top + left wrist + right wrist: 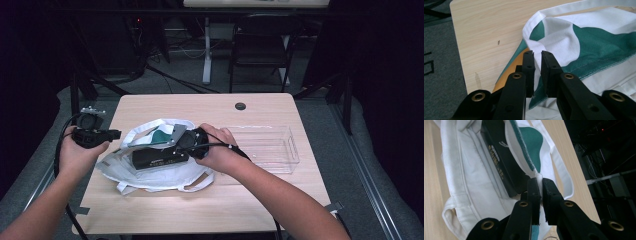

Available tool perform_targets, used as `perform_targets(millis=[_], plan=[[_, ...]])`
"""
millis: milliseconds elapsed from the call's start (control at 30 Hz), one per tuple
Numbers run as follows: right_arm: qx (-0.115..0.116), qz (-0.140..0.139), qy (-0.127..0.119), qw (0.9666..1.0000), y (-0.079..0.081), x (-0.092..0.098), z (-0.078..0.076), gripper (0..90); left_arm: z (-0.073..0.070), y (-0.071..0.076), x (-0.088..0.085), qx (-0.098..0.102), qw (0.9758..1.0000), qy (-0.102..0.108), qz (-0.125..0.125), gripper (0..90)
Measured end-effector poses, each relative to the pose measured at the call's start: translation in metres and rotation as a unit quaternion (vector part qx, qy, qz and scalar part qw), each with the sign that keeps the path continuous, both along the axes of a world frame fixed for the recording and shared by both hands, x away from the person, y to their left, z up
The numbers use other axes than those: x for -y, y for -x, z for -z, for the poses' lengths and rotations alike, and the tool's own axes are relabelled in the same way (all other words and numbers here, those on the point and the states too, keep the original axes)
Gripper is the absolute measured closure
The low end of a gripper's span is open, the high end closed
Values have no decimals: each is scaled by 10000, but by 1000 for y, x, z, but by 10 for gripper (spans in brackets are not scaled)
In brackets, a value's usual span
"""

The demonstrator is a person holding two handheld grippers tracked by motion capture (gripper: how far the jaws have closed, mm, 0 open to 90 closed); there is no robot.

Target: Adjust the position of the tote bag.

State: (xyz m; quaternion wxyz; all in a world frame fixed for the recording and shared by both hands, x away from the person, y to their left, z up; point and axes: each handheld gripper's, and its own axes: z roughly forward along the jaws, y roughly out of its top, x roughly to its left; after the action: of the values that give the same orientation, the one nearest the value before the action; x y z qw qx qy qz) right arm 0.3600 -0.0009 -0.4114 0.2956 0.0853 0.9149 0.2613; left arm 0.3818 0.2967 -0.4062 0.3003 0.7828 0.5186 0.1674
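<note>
Overhead, high view: white tote bag [155, 170] on tabletop [210, 210], black box [159, 157] lengthwise 9-to-3 in its mouth. Left gripper view: left hand-held gripper [537, 56] released, slightly parted beside the hem. Right gripper view: right hand-held gripper [538, 182] clenched on hem; box at 11 o'clock.

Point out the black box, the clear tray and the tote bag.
black box [159, 158], high view, on its long side face.
clear tray [294, 156], high view, on its right end wall.
tote bag [461, 170], right gripper view, on the white cloth left of the box.
</note>
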Motion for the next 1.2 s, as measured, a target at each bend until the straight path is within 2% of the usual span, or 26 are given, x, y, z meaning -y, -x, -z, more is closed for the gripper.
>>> perform_targets(millis=[100,267,333,467,500,533,600,633,667,700,733,767,800,833,867,900,933,967,1000,1033,1067,1100,1133,1167,1200], plan=[[-43,56,-98,9999,-4,1,-2,851,-2,3,-3,77,9999,45,54,788],[-43,87,-80,9999,-5,1,-2,852,-2,7,-6,190,9997,57,120,722],[-37,93,-78,9999,-5,1,-3,851,-3,12,-7,286,9992,-91,257,696],[-22,102,-84,9999,-6,0,-4,851,-3,19,-5,349,9982,-234,437,653],[-36,105,-91,9999,-6,0,-4,851,-3,23,-5,387,9972,-292,567,638],[-36,105,-91,9999,-6,0,-4,851,-3,23,-5,387,9972,-292,567,630],[-41,107,-90,9999,-7,0,-4,851,-2,27,-4,435,9957,-459,684,608],[-52,121,-97,9999,-7,0,-4,851,-1,30,-3,504,9929,-648,859,606],[-52,121,-97,9999,-7,0,-4,851,-1,30,-3,504,9929,-648,859,598],[-48,120,-135,9998,-8,0,-4,851,1,33,-1,630,9890,-867,1019,579],[-49,123,-142,9998,-8,0,-4,851,1,33,-1,630,9890,-867,1019,572],[-53,134,-96,9999,-8,1,-5,851,3,35,0,660,9860,-1013,1144,564],[-55,137,-99,9998,-8,1,-5,851,3,35,0,660,9860,-1013,1144,557],[-57,144,-125,9998,-9,1,-4,851,6,37,3,744,9820,-1184,1268,550],[-57,144,-125,9998,-9,1,-4,851,6,37,3,744,9820,-1184,1268,542],[-61,149,-133,9998,-9,1,-4,851,9,39,5,763,9792,-1287,1372,539],[-58,151,-136,9998,-9,1,-4,851,9,39,5,763,9792,-1287,1372,537],[-60,153,-135,9998,-9,1,-4,851,11,40,9,811,9757,-1412,1467,535],[-60,153,-135,9998,-9,1,-4,851,11,40,9,811,9757,-1412,1467,533],[-62,148,-129,9998,-10,1,-5,851,13,40,12,810,9725,-1522,1567,530],[-62,148,-129,9998,-10,1,-5,851,13,40,12,810,9725,-1522,1567,530],[-70,150,-148,9998,-10,1,-5,851,15,40,16,827,9700,-1619,1611,531],[-70,150,-148,9998,-10,1,-5,851,15,40,16,827,9700,-1619,1611,530],[-69,147,-147,9998,-10,1,-5,851,17,39,19,820,9682,-1683,1658,530],[-72,148,-145,9998,-10,1,-5,851,17,39,19,820,9682,-1683,1658,531]])
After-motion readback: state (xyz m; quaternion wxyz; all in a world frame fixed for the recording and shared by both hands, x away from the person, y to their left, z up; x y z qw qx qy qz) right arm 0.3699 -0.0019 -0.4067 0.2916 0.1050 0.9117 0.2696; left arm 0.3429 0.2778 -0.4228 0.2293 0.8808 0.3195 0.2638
